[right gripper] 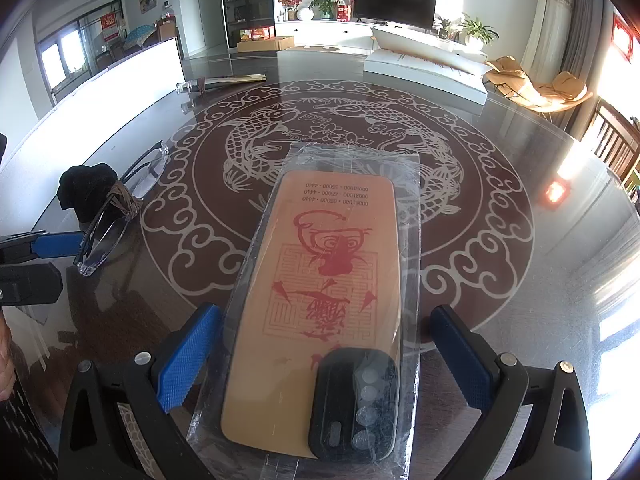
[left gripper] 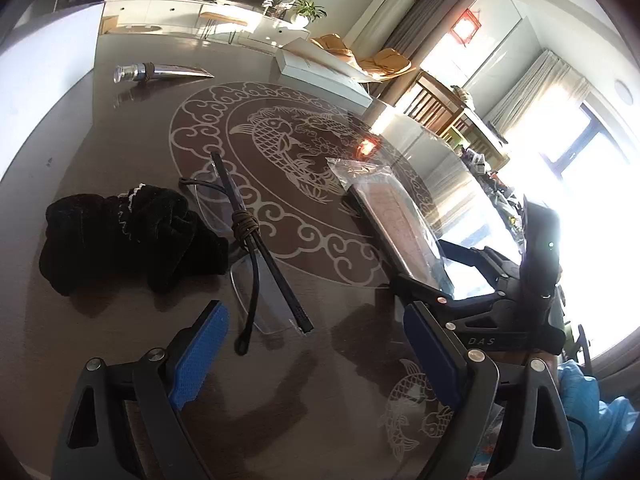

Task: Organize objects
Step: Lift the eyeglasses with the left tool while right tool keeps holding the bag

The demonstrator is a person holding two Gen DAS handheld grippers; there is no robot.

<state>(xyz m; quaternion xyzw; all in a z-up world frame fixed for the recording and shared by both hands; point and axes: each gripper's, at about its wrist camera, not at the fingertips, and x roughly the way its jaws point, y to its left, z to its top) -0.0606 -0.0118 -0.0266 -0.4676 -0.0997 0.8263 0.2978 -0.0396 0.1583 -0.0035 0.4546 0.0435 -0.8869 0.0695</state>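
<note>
A pair of folded glasses (left gripper: 256, 268), its temples bound with brown cord, lies on the table just ahead of my left gripper (left gripper: 316, 360). That gripper is open, with nothing between its blue pads. A black cloth (left gripper: 128, 236) sits to the left of the glasses. A phone case in a clear plastic sleeve (right gripper: 320, 312) lies between the wide jaws of my right gripper (right gripper: 324, 360). The left pad is at the sleeve's edge and the right pad stands clear of it. In the right wrist view the glasses (right gripper: 116, 216) lie at the far left.
The glass table (right gripper: 500, 280) carries a koi and cloud pattern. A metal tube (left gripper: 160, 72) lies at the far side and a white box (left gripper: 320, 68) at the back. A chair (right gripper: 540, 84) stands beyond the table. A sleeve (left gripper: 600, 420) shows at the lower right.
</note>
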